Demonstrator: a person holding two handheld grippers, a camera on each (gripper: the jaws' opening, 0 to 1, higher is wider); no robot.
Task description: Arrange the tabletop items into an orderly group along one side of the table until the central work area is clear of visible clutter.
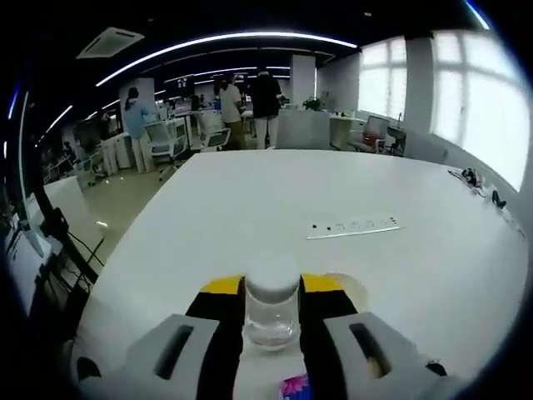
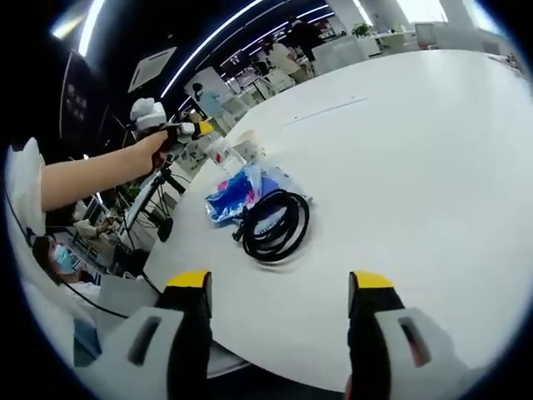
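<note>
My left gripper (image 1: pixel 271 333) is clamped on a small clear jar (image 1: pixel 271 308) with a white cap, held just over the tabletop (image 1: pixel 333 192) near its edge. It looks like rigid plastic or glass, light, probably empty or nearly so, and smooth enough to slip if I ease off. I've got it across the body below the cap, which seems the right spot; squeezing the cap would likely let it pivot.

My right gripper (image 2: pixel 279 333) is spread wide and empty, hovering off the near edge. From there I can see the pile at the left edge: one black cable (image 2: pixel 279 223) wound in a loose coil, floppy, so I'd pinch several loops at once or it'll unravel. One blue packet (image 2: pixel 233 196) touching the coil, soft and crinkly, easy to take by a corner. Just beyond that there's something pale and clear that I can't make out. My left gripper (image 2: pixel 171 125) also shows in the right gripper view, above that edge.

Further out toward the middle, one thin white strip (image 1: pixel 354 227) lies flat. That's the awkward one: nothing to grab, so I'd guess slide it to an edge first.
</note>
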